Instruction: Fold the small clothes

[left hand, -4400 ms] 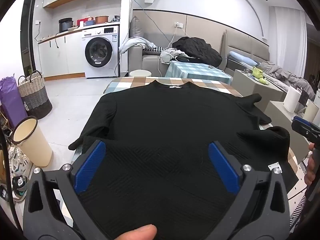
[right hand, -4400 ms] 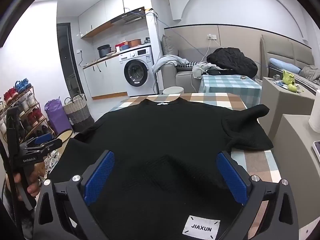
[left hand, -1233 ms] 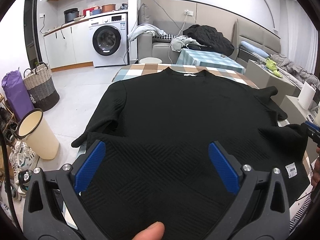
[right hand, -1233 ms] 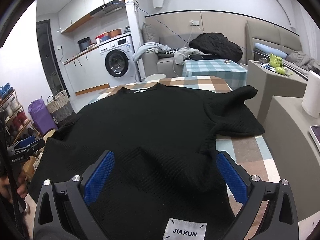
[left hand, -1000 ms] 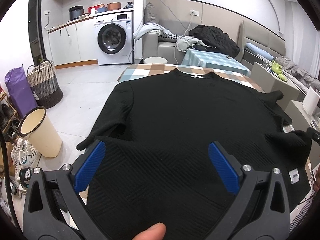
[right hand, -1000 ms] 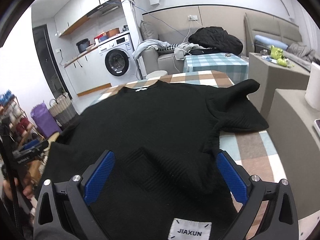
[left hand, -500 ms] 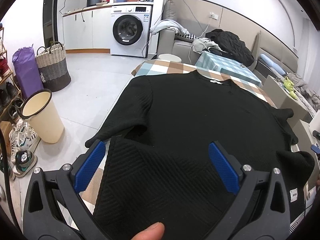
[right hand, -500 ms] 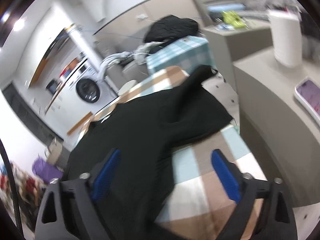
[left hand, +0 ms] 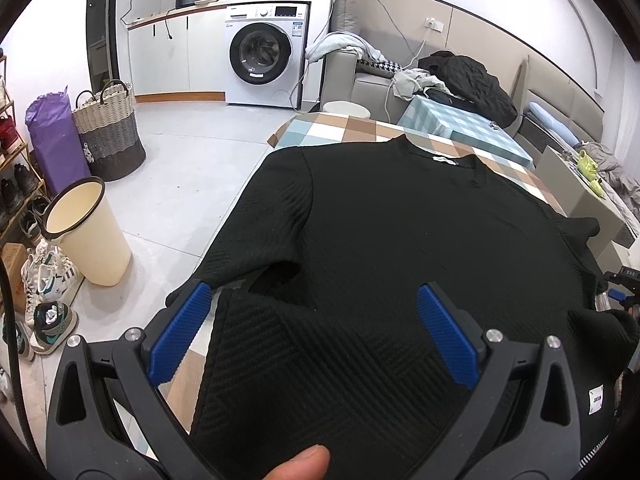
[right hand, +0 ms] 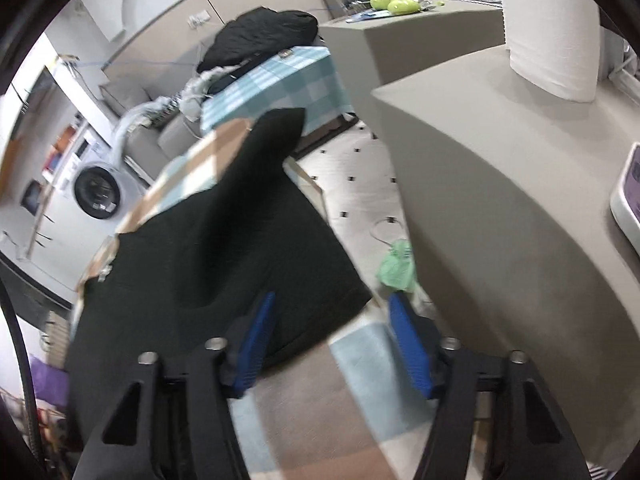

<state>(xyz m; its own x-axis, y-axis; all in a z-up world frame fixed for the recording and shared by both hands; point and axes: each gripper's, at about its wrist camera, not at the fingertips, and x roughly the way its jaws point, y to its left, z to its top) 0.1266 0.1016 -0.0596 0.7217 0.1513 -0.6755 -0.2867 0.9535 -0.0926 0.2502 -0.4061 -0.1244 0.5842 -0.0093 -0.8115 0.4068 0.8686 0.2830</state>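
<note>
- The black textured knit sweater (left hand: 400, 240) lies flat on the table with the tan, white and pale-blue checked cloth (left hand: 344, 128), collar at the far end, hem at the near end.
- The near hem looks doubled up over the body; you can see that fold edge running across just ahead of the left gripper (left hand: 314, 332).
- Left gripper's jaws are spread wide with the blue ribbed pads (left hand: 178, 332) on either side of the folded hem, nothing pinched between them. A thumb tip (left hand: 298, 462) pokes into the bottom of the left wrist view.
- One short sleeve hangs off the table's left edge, toward the cream plastic bin with the dark rim (left hand: 86, 232) on the floor.
- The right wrist view is tilted and a bit blurry. The right gripper (right hand: 336, 340) is at the right side of the table, over the other sleeve (right hand: 256, 184), which lies spread out toward the table edge.
- Its jaws are apart too, and not gripping anything as far as I can see. The left pad is right at the sleeve's edge, the other is over bare checked cloth (right hand: 312, 412).
- A white washing machine (left hand: 264, 56) and a woven basket (left hand: 110, 132) sit in the background, and a white paper towel roll (right hand: 552, 24) stands on the grey unit (right hand: 500, 168) beside the table.
</note>
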